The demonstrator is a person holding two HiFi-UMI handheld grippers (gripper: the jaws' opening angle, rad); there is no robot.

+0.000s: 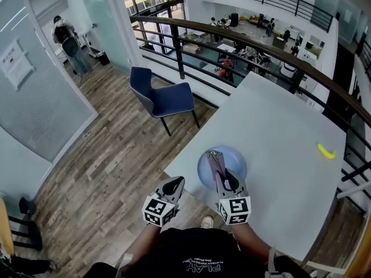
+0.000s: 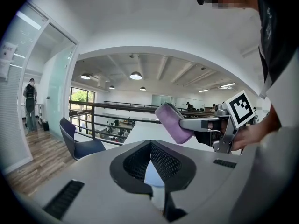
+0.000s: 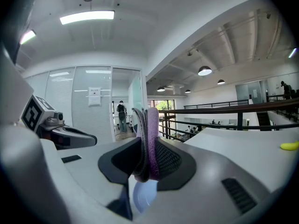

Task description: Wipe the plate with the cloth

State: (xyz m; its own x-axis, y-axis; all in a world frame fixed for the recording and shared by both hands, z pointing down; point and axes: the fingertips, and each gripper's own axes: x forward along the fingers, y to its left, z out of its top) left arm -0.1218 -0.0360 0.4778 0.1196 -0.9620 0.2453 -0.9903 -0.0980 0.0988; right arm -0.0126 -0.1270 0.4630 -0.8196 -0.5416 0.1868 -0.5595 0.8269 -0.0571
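Beside a dark balcony railing [image 1: 232, 39], the right gripper [image 1: 224, 176] clamps a folded purple cloth [image 1: 215, 161] over the pale-blue round plate [image 1: 239, 158] on the white tabletop [image 1: 272, 126]; the left gripper [image 1: 174, 185] seems closed and empty.

A yellow banana [image 1: 326, 151] lies near the right edge of the white counter [image 1: 272, 126]. A blue chair [image 1: 164, 99] stands on the wood floor [image 1: 110, 155] beside the dark railing [image 1: 191, 30].

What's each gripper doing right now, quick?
Left gripper: jaws together, holding nothing.
Right gripper: shut on the purple cloth, over the blue plate.
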